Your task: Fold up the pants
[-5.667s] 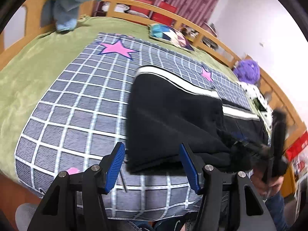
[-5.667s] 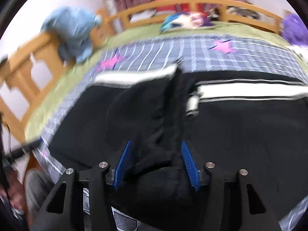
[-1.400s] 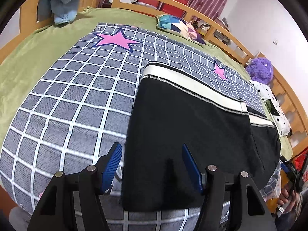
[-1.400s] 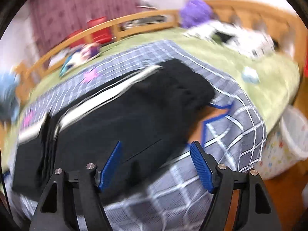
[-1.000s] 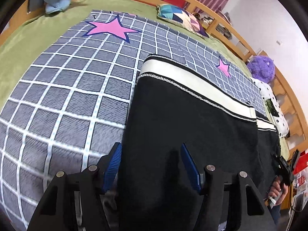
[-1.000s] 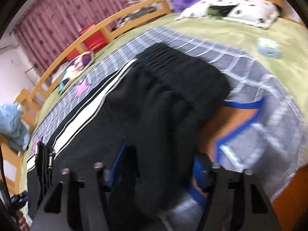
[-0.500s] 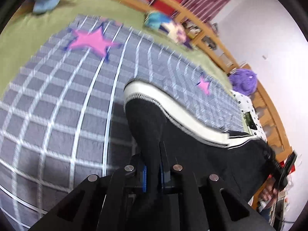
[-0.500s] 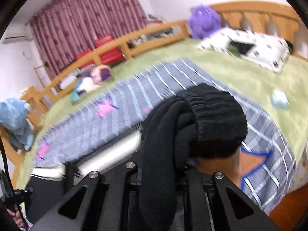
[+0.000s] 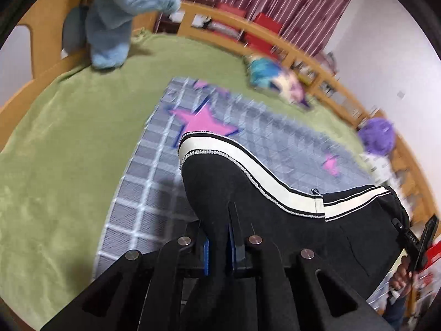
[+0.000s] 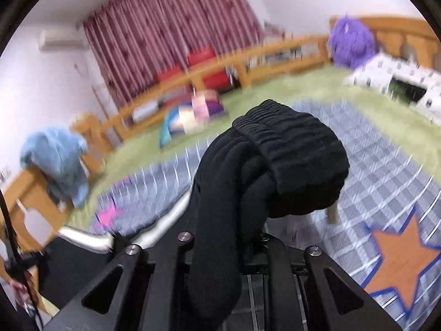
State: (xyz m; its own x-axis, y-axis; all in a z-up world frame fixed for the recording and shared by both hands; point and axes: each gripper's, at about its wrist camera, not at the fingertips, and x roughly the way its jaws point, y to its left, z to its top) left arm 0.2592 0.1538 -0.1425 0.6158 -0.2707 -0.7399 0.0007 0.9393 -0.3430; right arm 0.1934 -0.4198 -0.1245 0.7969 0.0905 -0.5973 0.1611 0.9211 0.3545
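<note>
Black pants (image 9: 264,209) with a white side stripe hang lifted above the grey checked blanket (image 9: 154,171). My left gripper (image 9: 220,251) is shut on the hem end of the pants, its blue pads pinching the black fabric. In the right wrist view my right gripper (image 10: 237,245) is shut on the ribbed waistband end of the pants (image 10: 286,165), which bunches up and droops over the jaws. The right gripper and hand show at the far right of the left wrist view (image 9: 419,242).
The bed has a green cover (image 9: 60,149) and a wooden rail (image 9: 303,63). A blue plush (image 9: 121,8) hangs at the headboard. A colourful cushion (image 9: 275,77), a purple plush (image 9: 377,135) and a spotted pillow (image 10: 397,82) lie further back.
Both grippers closed on the pants' ends and lifted them off the blanket. The cameras have risen and tilted up since half a second ago.
</note>
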